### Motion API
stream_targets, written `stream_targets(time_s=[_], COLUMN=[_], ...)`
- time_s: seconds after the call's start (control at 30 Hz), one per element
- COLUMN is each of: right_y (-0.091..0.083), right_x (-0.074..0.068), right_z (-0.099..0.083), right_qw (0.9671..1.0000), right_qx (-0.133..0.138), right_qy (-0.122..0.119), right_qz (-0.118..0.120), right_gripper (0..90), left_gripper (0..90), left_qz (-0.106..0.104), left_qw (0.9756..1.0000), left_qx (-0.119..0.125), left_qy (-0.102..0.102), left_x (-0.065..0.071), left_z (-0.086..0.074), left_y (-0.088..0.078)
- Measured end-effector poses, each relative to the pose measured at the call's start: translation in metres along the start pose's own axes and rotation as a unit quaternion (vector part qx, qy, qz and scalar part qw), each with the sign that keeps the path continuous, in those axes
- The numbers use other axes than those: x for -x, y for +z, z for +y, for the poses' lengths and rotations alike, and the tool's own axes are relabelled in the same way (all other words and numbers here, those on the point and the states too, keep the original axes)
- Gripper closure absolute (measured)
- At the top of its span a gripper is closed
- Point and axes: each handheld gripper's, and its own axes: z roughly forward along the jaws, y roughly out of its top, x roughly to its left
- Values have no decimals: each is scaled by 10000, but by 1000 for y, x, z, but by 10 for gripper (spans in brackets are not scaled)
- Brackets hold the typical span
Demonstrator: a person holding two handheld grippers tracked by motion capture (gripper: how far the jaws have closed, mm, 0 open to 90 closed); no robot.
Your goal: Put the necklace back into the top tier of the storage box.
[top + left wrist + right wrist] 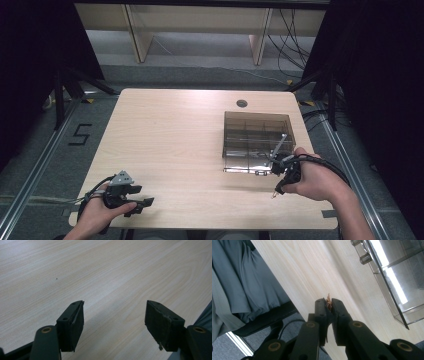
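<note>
My right gripper (276, 191) hovers over the table's front right, just in front of a smoky clear compartment box (255, 120). In the right gripper view its jaws (328, 305) are shut on a small brown-orange thing (328, 300) that pokes out past the tips; the same thing shows as a small yellowish tip (273, 195) in the high view. The box's front wall (387, 290) with two hinge knobs runs along the upper right there. My left gripper (141, 196) rests at the front left corner, its jaws (113, 320) open over bare wood with nothing between them.
The light wooden table (170, 140) has a round cable hole (242, 103) behind the box. Its front edge lies close under both hands. A black chair (269, 320) and grey clothing (239, 290) show beyond that edge. Wooden shelving (200, 30) stands behind the table.
</note>
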Motion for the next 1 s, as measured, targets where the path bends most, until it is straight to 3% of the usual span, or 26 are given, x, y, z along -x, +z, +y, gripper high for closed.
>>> stream_targets(time_s=[0.1, 0.17, 0.23, 0.43, 0.5, 0.6, 0.77, 0.87, 1.0], right_y=[-2, -2, -2, -4, -6, -8, -12, -15, -17], right_x=[4, 5, 4, 10, 9, 12, 12, 16, 17], right_z=[0, 0, 1, 1, 1, 1, 2, 2, 2], right_qw=[10000, 10000, 10000, 10000, 10000, 10000, 9999, 9999, 9999], right_qx=[17, -13, -39, 32, 4, 45, 89, 130, 94], right_qy=[-29, -64, 75, -86, 73, -22, 132, 3, 77], right_qz=[-13, -8, -29, -5, -19, -44, -67, -63, -101], right_gripper=[842, 842, 842, 842, 842, 842, 842, 842, 842], left_gripper=[315, 315, 315, 315, 315, 315, 315, 315, 315], left_qz=[-50, 6, -20, 0, -47, -45, -46, -42, -46], left_qw=[9999, 10000, 10000, 10000, 9999, 10000, 10000, 10000, 10000], left_qx=[-48, -36, -6, -11, -33, -38, -30, -17, -25], left_qy=[100, 4, -4, 51, 85, 73, 70, 70, 63], left_x=[0, 0, 0, 0, 0, 0, 0, 0, 0], left_z=[0, 0, 0, 0, 0, 0, 0, 0, 0], left_y=[-1, 0, -1, 0, -1, -1, -1, -1, -1])
